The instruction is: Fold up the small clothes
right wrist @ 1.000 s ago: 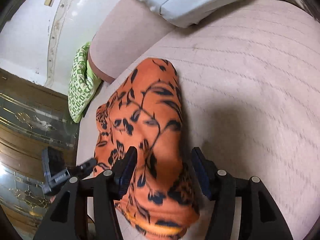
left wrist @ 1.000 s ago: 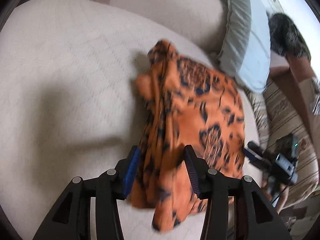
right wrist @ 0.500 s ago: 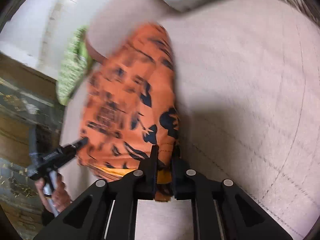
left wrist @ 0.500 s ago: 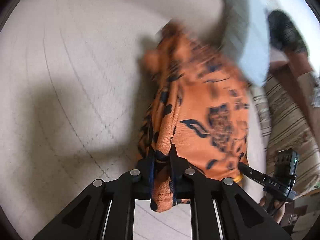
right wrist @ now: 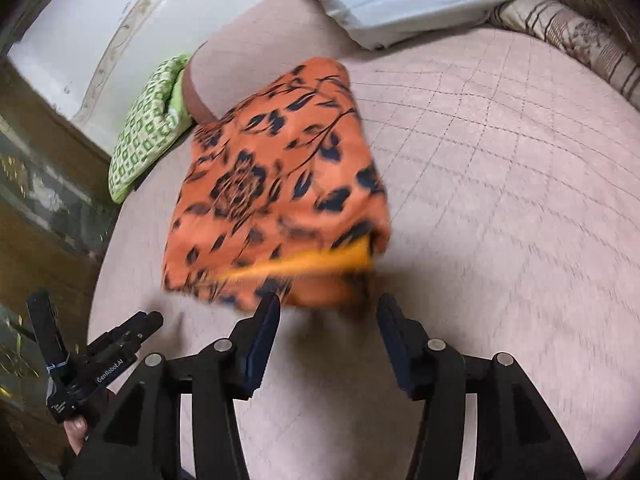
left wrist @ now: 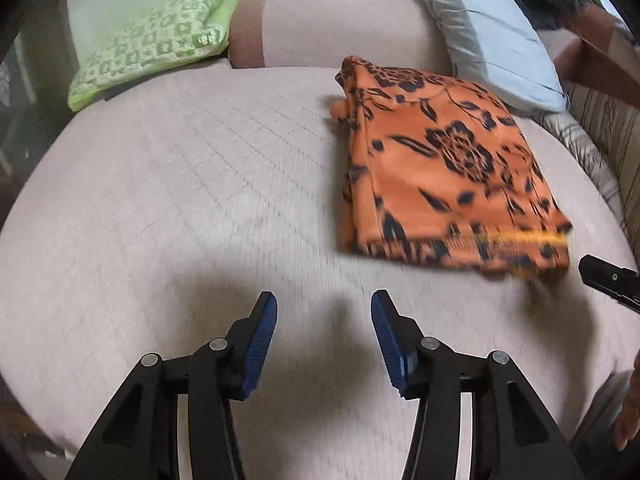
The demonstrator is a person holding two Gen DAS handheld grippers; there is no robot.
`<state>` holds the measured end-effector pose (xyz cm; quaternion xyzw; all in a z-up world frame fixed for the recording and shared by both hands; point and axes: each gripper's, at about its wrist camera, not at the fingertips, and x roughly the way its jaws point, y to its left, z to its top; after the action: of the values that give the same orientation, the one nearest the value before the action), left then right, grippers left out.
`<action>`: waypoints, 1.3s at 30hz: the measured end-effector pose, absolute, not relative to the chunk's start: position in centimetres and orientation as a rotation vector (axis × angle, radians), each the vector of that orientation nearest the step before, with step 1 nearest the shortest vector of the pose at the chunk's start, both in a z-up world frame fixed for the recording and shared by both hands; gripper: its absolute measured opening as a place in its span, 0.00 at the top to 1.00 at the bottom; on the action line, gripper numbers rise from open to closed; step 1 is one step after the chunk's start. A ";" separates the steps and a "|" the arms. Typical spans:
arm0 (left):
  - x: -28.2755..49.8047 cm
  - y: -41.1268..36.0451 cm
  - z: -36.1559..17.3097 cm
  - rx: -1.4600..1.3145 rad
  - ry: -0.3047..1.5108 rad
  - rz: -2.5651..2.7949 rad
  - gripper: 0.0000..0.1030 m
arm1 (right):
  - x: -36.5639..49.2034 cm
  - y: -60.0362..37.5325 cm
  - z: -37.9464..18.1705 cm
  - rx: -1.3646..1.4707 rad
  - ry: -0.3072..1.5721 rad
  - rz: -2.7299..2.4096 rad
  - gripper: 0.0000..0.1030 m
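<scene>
An orange garment with a black floral print (left wrist: 448, 168) lies folded into a rough rectangle on the pale pink quilted cushion (left wrist: 200, 184). It also shows in the right wrist view (right wrist: 276, 196), with a yellow hem at its near edge. My left gripper (left wrist: 324, 334) is open and empty, held back from the garment and to its left. My right gripper (right wrist: 328, 338) is open and empty, just short of the garment's near edge. The right gripper's tip shows at the left wrist view's right edge (left wrist: 608, 282); the left gripper shows in the right wrist view (right wrist: 104, 354).
A green patterned pillow (left wrist: 156, 40) lies at the back left. A light blue pillow (left wrist: 492, 36) leans at the back right, beside a striped cushion (left wrist: 604, 136). A padded bolster (left wrist: 332, 28) runs behind the garment. Dark wooden furniture (right wrist: 36, 184) stands past the cushion's left edge.
Both grippers were shut on the garment's near edge half a second ago. Now both have let go, opened and pulled back, and the garment lies flat and folded.
</scene>
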<state>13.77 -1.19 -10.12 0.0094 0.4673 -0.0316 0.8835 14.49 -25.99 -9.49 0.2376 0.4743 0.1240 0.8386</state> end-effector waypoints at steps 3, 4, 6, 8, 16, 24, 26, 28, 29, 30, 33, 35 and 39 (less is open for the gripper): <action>11.3 -1.9 -8.9 0.047 0.938 -0.036 0.50 | 12.0 -24.4 -8.5 0.419 0.983 0.208 0.46; 10.4 -1.9 -8.1 0.037 0.926 -0.029 0.49 | 11.2 -24.2 -8.1 0.418 0.979 0.195 0.46; 8.6 -1.6 -6.4 0.020 0.896 -0.019 0.46 | 10.1 -23.7 -6.9 0.404 0.958 0.188 0.44; 6.8 -1.3 -4.7 0.027 0.864 -0.009 0.45 | 8.8 -22.9 -5.4 0.380 0.927 0.167 0.42; 1.0 -2.3 0.0 0.089 0.741 0.031 0.44 | 5.7 -21.3 -0.5 0.338 0.830 0.123 0.35; -1.3 -1.6 3.3 0.030 0.753 0.029 0.42 | 4.6 -21.5 1.3 0.364 0.808 0.122 0.33; -1.2 -1.4 3.8 0.035 0.764 0.025 0.42 | 4.4 -21.6 1.6 0.371 0.816 0.128 0.33; -1.6 -1.6 4.5 0.042 0.753 0.018 0.42 | 3.9 -21.6 2.0 0.373 0.815 0.149 0.33; -1.6 -1.5 4.7 0.046 0.745 0.024 0.42 | 3.7 -21.6 2.2 0.369 0.811 0.152 0.33; -1.8 -1.6 4.9 0.050 0.739 0.027 0.42 | 3.5 -21.5 2.4 0.362 0.809 0.150 0.33; -2.0 -1.8 5.2 0.046 0.752 0.006 0.41 | 3.0 -21.5 3.0 0.351 0.804 0.155 0.33; -2.2 -1.9 5.5 0.050 0.749 0.001 0.41 | 2.7 -21.6 3.3 0.347 0.798 0.151 0.33; -2.7 -2.1 6.1 0.059 0.737 0.004 0.40 | 2.4 -21.6 3.9 0.342 0.794 0.149 0.33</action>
<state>-2.69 -2.08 6.06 0.0287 0.3604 0.0021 0.9324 2.45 -21.64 3.93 0.1656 0.3845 0.0723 0.9053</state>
